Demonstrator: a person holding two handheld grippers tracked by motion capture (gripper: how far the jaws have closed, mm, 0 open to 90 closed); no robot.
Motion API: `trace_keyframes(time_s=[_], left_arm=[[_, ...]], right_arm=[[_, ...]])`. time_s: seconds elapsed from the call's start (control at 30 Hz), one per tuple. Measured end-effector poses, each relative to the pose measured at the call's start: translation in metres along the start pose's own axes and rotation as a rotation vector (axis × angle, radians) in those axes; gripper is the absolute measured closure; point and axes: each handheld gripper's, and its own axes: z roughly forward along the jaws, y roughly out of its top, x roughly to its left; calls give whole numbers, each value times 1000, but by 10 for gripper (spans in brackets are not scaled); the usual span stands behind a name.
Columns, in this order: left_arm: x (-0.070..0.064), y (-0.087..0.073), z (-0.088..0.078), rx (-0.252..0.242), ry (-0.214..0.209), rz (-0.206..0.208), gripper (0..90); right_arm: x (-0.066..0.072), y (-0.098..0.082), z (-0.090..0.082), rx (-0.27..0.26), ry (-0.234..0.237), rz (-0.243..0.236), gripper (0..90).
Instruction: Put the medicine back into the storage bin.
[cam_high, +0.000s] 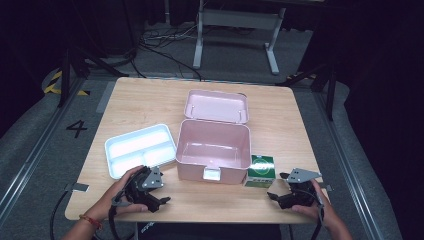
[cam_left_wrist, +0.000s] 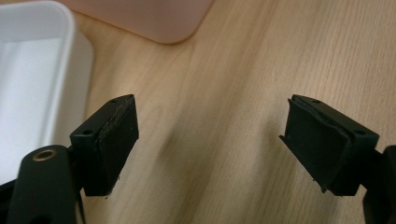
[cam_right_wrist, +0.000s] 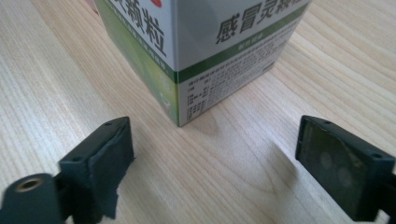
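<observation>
Light wooden table (cam_high: 150, 100) on a dark floor with cables behind, all work near the front edge. Open pale pink plastic box (cam_high: 213, 150) sits mid-table, hinged lid (cam_high: 216, 106) thrown back, inside looks empty. White three-compartment plastic tray (cam_high: 140, 149) lies just left of it, also empty. Green-and-white cardboard medicine carton (cam_high: 262, 170) stands upright just right of the pink box's front corner. Right gripper (cam_high: 281, 196) is low over the table, near the carton on my side; in its own view the carton (cam_right_wrist: 201, 51) stands ahead of the jaws, corner towards me, not between them. Jaws spread wide, nothing held. Left gripper (cam_high: 159, 202) is by the front edge, just below the tray; its view has bare wood between the pads, tray edge (cam_left_wrist: 70, 56) off to one side, pink box corner (cam_left_wrist: 154, 18) beyond. Also wide open, empty. My read: I'm at the approach to the carton, pick not begun. Next move needs the right gripper pushed forward and turned so the pads meet two flat faces rather than that corner, then close, lift, and carry left into the pink box. Carton is tall and light, so a glancing touch could tip it.
</observation>
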Motion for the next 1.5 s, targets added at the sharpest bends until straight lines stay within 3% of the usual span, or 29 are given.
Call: trace_keyframes(time_s=[0.13,0.37,0.53,0.77,0.87,1.03,1.13,1.23,1.5], left_arm=[[4,-1,5,-16,-27,-18,173],[12,-11,11,-83,-87,-95,155],[11,-15,14,-128,-77,-107,133],[11,-15,14,-133,-78,-108,127],[11,-15,14,-133,-78,-108,127],[11,-15,14,-133,-78,-108,127],[11,-15,14,-133,-78,-108,127],[11,-15,14,-133,-77,-108,127],[11,-16,14,-130,-75,-111,128]], right_arm=[[-2,1,-3,31,38,-6,158],[-4,2,-12,32,42,-7,163],[-7,8,-25,9,37,-15,169],[-17,31,-49,-15,20,-47,174],[-18,47,-56,-25,24,-78,171],[-19,76,-55,30,34,-170,170],[-17,90,-52,53,67,-217,167],[-13,103,-44,109,120,-284,183],[-10,118,-22,189,137,-336,176]])
